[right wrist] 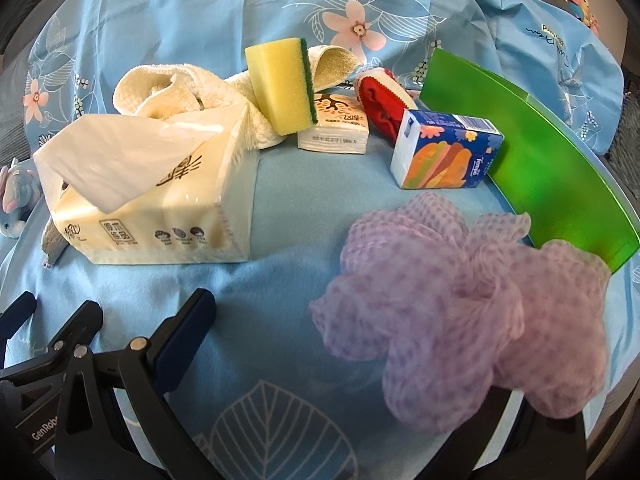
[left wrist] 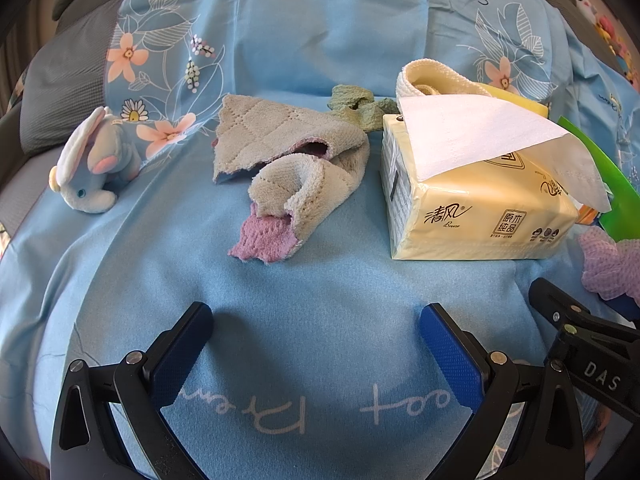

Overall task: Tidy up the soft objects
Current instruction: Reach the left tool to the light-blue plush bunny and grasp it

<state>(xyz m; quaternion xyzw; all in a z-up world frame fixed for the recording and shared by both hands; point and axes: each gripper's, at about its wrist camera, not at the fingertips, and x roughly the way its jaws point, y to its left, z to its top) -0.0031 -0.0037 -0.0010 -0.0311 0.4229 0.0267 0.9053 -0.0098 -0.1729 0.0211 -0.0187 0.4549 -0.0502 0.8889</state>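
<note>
The left gripper (left wrist: 316, 340) hovers spread and empty above the blue sheet (left wrist: 320, 280); the right gripper's (right wrist: 340, 344) grasp is hidden behind a purple bath pouf (right wrist: 460, 312). Beyond lie a crumpled cloth (left wrist: 288, 160), toy elephant (left wrist: 96, 160) and tissue pack (left wrist: 472, 200), apparently still unsorted.

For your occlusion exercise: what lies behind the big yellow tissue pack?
Behind the tissue pack: a cream towel and yellow sponge. The towel's lower part is hidden.

Our left tool (left wrist: 316, 344) shows black arms, blue textured pads, silver screws; "DAS" lettering at three o'clock.
</note>
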